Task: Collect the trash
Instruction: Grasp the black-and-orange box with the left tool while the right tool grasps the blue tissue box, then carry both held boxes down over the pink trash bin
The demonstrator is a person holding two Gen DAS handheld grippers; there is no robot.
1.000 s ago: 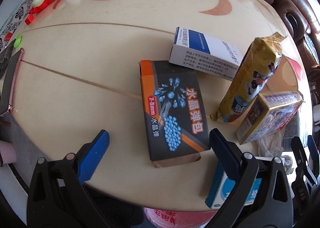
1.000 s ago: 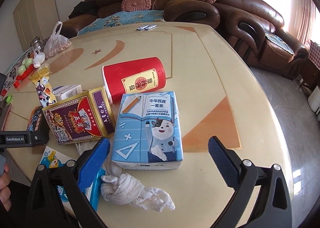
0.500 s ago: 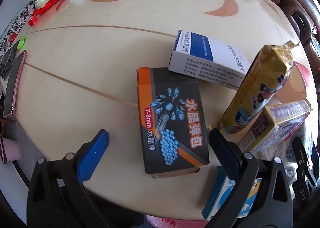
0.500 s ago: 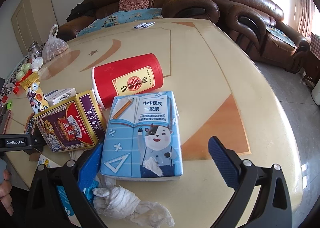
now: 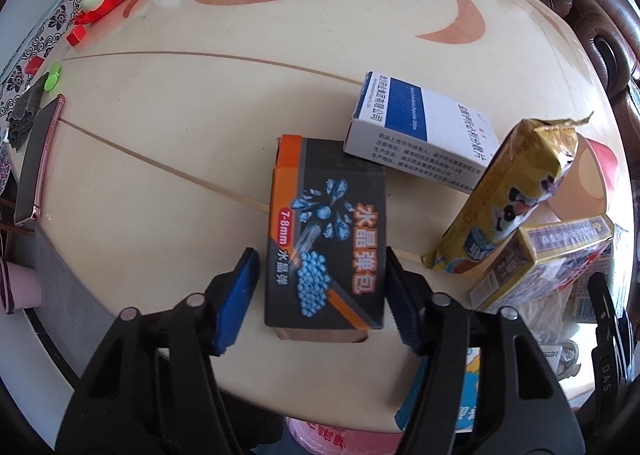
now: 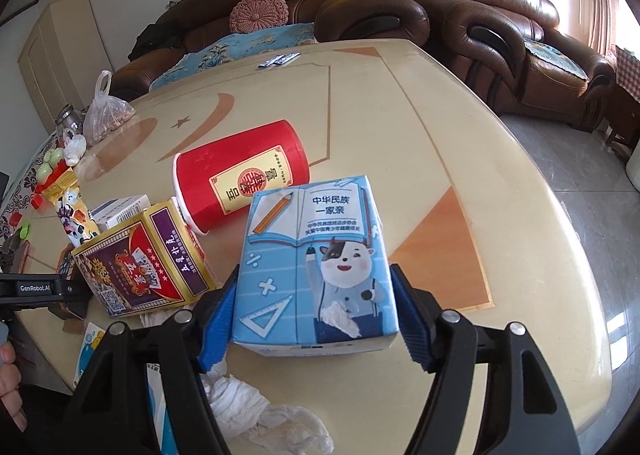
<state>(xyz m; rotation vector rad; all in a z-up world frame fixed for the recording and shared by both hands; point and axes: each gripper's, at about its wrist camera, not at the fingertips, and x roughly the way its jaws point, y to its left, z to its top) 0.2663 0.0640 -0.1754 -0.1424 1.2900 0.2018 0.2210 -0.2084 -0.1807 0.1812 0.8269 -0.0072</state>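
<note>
Left wrist view: the left hand-held gripper [image 5: 322, 291] points steeply down at a black and orange box [image 5: 326, 239] lying flat on the cream counter [image 5: 160, 127].
Left jaws: closing, 1 blue pad on each long side of the box; the pad at 3 o'clock looks to touch the box edge, the pad at 9 o'clock shows a thin gap, so no firm clamp yet.
Black box axis: its long axis runs from 6 o'clock to 12 o'clock, straight away from the gripper, so the jaws span its short width.
Neighbours: a white and blue carton [image 5: 420, 131] overlaps the box's far corner at 1 o'clock; a yellow snack wrapper [image 5: 516, 191] leans at 3 o'clock.
Right wrist view: the right hand-held gripper [image 6: 316, 307] straddles a light blue tissue pack [image 6: 316, 267] at the counter's near edge.
Right jaws: closing, both pads just beside or against the pack's sides; I cannot tell whether they press.
Tissue pack axis: also 6 to 12 o'clock, in line with the gripper.
Around it: a red paper cup [image 6: 240, 179] on its side at 11 o'clock, a purple and gold box [image 6: 144, 259] at 9 o'clock, crumpled white tissue [image 6: 256, 415] at 7 o'clock.
Nearer hand: each gripper is already at its own item; neither needs to reach across.
Judgement: both grasps look well aligned; the carton on the black box may slide when it lifts.
</note>
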